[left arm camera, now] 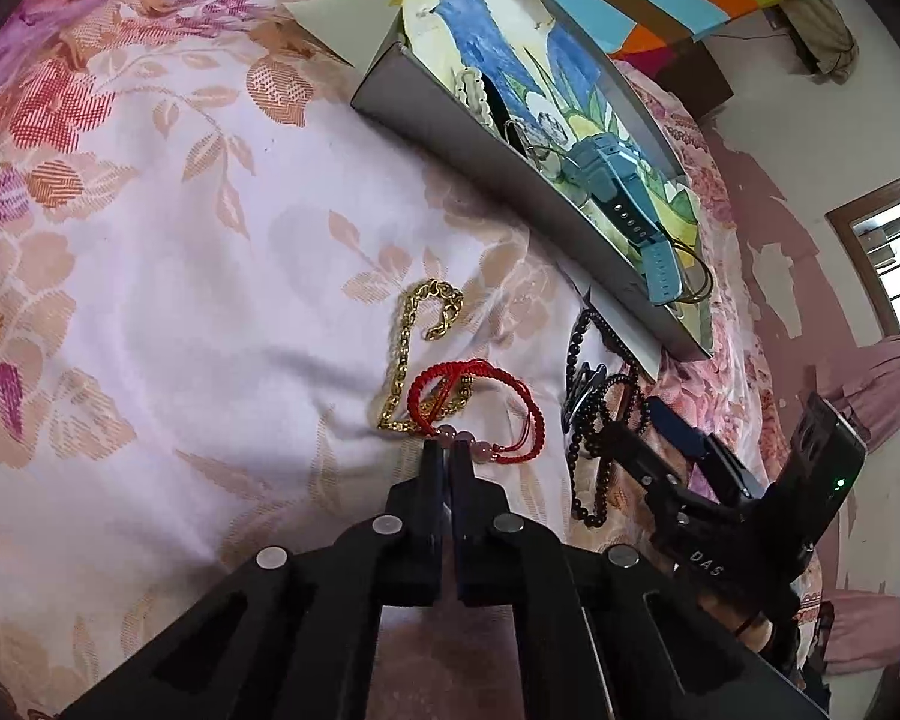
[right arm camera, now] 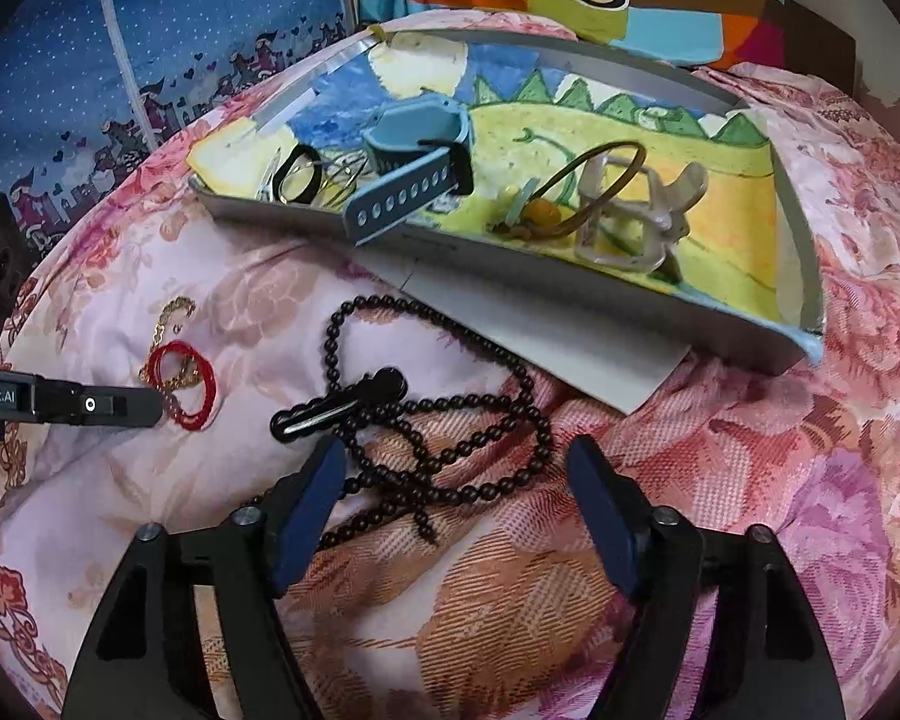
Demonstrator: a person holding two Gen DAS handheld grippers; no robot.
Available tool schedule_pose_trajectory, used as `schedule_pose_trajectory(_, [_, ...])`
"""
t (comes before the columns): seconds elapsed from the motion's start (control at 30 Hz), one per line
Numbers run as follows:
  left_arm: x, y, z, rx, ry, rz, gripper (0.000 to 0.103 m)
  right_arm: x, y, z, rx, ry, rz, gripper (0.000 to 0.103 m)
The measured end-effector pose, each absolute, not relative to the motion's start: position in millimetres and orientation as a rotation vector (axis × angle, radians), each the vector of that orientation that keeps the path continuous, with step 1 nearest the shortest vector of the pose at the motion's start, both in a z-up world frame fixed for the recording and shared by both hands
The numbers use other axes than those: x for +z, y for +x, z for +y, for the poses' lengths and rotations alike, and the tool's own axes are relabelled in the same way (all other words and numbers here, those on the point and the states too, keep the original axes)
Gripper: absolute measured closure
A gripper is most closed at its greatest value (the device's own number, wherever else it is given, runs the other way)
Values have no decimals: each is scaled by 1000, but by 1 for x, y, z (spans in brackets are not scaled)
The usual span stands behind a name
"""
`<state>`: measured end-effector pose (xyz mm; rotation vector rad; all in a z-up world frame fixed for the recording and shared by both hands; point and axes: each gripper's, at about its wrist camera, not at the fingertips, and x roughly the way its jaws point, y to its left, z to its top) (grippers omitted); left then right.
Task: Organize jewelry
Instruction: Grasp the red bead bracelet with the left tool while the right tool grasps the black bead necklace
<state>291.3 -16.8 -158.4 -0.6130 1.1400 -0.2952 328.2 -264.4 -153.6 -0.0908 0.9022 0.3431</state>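
Observation:
A red cord bracelet (left arm camera: 480,396) with pink beads lies across a gold chain (left arm camera: 411,348) on the floral bedspread. My left gripper (left arm camera: 447,450) is shut, its tips pinched on the bracelet at the beads; the right wrist view shows the left gripper (right arm camera: 159,405) touching the red cord bracelet (right arm camera: 186,384) by the gold chain (right arm camera: 174,309). My right gripper (right arm camera: 453,450) is open and hangs just above a tangled black bead necklace (right arm camera: 450,414) and a black hair clip (right arm camera: 336,405). The right gripper (left arm camera: 660,438) also shows over the black bead necklace (left arm camera: 600,420).
A grey tray (right arm camera: 510,267) lined with a painted picture stands behind, resting on white paper (right arm camera: 540,342). It holds a blue watch (right arm camera: 414,144), rings, a clear hair claw (right arm camera: 630,216) and small pieces. In the left wrist view the grey tray (left arm camera: 450,138) is upper right. A striped pillow lies beyond.

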Motion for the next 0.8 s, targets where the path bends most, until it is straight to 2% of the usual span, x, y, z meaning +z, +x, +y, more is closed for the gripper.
schedule_pose_trajectory(0.27, [-152, 287, -22, -339, -587, 1121, 102, -158, 315, -261, 328, -60, 903, 68])
schedule_pose_trajectory(0.63, [-160, 292, -12, -281, -645, 1151, 102, -160, 310, -264, 341, -1, 897, 79])
schedule_pose_trajectory(0.8, [-165, 293, -8, -275, -698, 1152, 100, -159, 307, -266, 357, 31, 893, 79])
